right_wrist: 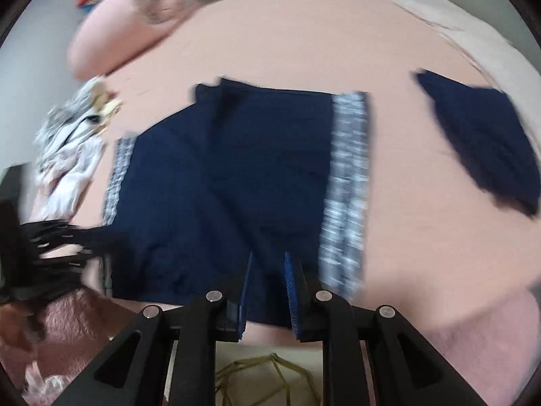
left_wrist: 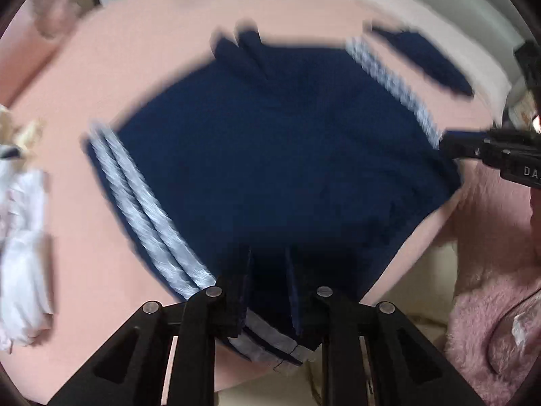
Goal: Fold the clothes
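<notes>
- Navy-blue fabric shorts with grey-white side stripes [left_wrist: 270, 155] lie spread on the peach-pink bed sheet [left_wrist: 128, 61], waistband end toward both cameras; both views are motion-blurred.
- Same shorts seen from the right wrist [right_wrist: 230, 182]: a striped band runs down each outer edge, and the two leg openings point away from the camera.
- Left gripper [left_wrist: 268, 291]: jaws stand apart with a visible gap; the near hem of the shorts, including its striped corner, lies between and under the fingers. Whether the pads actually pinch the cloth cannot be told from this view.
- Left gripper from the right wrist [right_wrist: 84, 237]: a heavily smeared black shape at the shorts' left near edge; no jaw detail readable.
- Right gripper [right_wrist: 268, 291]: jaws parted, blue ribbed pads [right_wrist: 292, 291] visible; the near edge of the shorts sits in the gap. Grip not confirmed.
- Right gripper from the left wrist [left_wrist: 449, 147]: its black tip touches the shorts' edge just beside the striped band on that side.
- Small folded navy-blue cloth [right_wrist: 483, 149] rests on the sheet apart from the shorts, on the right-hand side.
- Crumpled white and grey clothes pile [right_wrist: 71, 155] lies on the sheet to the left of the shorts.
- Fluffy pink blanket [left_wrist: 490, 270] sits at the bed's near edge, on the right in the left wrist view.
- Pink pillow [right_wrist: 135, 20] lies at the far left end of the bed.
</notes>
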A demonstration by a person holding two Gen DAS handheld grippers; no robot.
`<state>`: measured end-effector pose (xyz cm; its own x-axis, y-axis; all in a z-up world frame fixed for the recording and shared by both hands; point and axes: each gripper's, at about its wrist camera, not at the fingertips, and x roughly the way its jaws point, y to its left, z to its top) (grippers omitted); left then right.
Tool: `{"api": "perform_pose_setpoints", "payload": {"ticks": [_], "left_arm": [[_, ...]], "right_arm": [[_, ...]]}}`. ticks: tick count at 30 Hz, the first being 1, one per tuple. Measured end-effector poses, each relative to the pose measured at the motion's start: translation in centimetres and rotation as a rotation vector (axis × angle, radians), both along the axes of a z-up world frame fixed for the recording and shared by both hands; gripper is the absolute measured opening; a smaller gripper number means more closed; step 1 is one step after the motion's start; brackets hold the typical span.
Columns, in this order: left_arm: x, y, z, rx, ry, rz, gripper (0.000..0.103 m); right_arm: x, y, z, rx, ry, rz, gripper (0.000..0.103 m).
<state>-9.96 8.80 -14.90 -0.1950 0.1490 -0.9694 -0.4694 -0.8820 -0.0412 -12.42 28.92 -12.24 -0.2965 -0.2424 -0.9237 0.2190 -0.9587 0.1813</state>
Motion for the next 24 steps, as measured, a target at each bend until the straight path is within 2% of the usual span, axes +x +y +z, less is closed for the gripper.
{"api": "perform_pose_setpoints", "payload": {"ticks": [2,3,5,7,10,13,14,16,18,19,20,22,24], "left_arm": [[0.8,-1.0,0.0,-0.011,0.012,-0.023,0.02],[1.1,-1.7,0.3,-0.034,0.01,-0.024,0.02],[1.6,-2.9,1.0,-0.068,0.021,-0.026,0.02],[1.9,-2.9,2.4,-0.018,0.068,-0.026,0.02],[1.9,-0.9,3.2,0.046,0.111,-0.069,0.021],[1.4,0.9,1.2,-0.049,0.051,-0.066,0.021],[1.5,1.1,1.0,-0.057,0.048,-0.065,0.021],[1.8,1.0,1.6,-0.024,0.059,-0.061,0.021],[1.9,0.8,2.2,0.011,0.06,-0.036,0.021],[1.9,0.7,2.5,0.027,0.062,-0.027,0.021],[1.8,0.7,2.7,0.048,0.06,-0.016,0.021],[1.5,0.5,3.3,0.093,0.061,0.015,0.021],[1.0,0.2,3.8,0.108,0.072,0.052,0.021]], "right_arm": [[-0.2,-0.1,-2.8,0.101,-0.118,0.004,0.018],[0.2,0.7,-3.3,0.078,-0.146,0.007,0.018],[0.9,2.5,-2.3,-0.009,-0.142,-0.003,0.018],[1.2,4.0,-1.0,-0.067,-0.116,-0.027,0.018],[-0.1,4.7,0.2,-0.087,0.001,-0.095,0.019],[-1.8,3.9,-1.7,-0.03,-0.066,-0.127,0.019],[-2.1,3.8,-2.3,-0.013,-0.089,-0.141,0.019],[-2.2,4.6,-2.7,-0.043,-0.099,-0.184,0.019],[-2.2,6.0,-2.5,-0.119,-0.086,-0.252,0.021],[-2.2,6.9,-2.4,-0.174,-0.074,-0.294,0.029],[-2.3,7.7,-2.4,-0.227,-0.066,-0.337,0.042],[-2.8,9.0,-3.1,-0.302,-0.083,-0.405,0.047],[-3.2,8.9,-3.6,-0.295,-0.11,-0.389,0.047]]}}
